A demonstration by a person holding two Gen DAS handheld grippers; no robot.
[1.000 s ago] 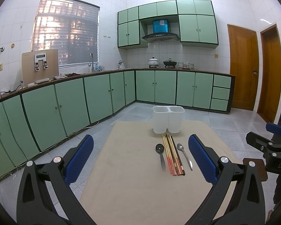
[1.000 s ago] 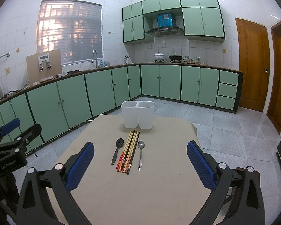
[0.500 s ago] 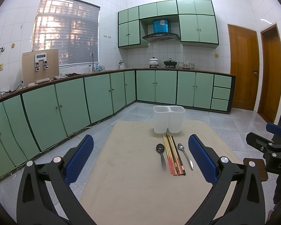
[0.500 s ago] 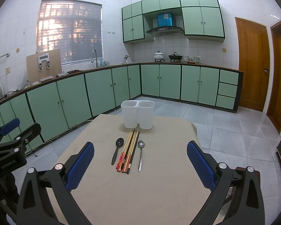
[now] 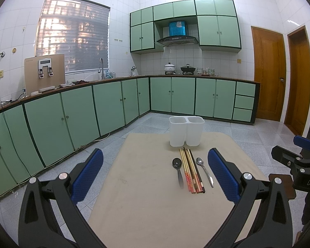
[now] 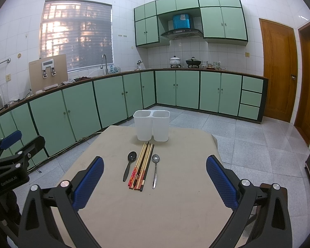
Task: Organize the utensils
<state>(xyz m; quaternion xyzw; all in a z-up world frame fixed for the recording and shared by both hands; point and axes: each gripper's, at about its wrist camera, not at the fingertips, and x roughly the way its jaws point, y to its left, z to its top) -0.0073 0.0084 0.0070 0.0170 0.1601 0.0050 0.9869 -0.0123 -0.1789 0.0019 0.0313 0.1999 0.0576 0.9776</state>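
a beige table (image 6: 155, 210) is seen in a white-tiled kitchen lined with green cabinets (image 6: 109, 99) and wooden doors (image 6: 278, 70). chopsticks (image 6: 142, 166), flanked by a black spoon (image 6: 129, 165) and a steel spoon (image 6: 155, 169), are laid before a white holder (image 6: 152, 125). the left gripper (image 5: 155, 173) and right gripper (image 6: 155, 175) are held wide apart, empty, above the near edge.

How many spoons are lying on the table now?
2. A black spoon lies left of the chopsticks, and a metal spoon lies right of them. Both are in front of the white holder; none seems hidden.
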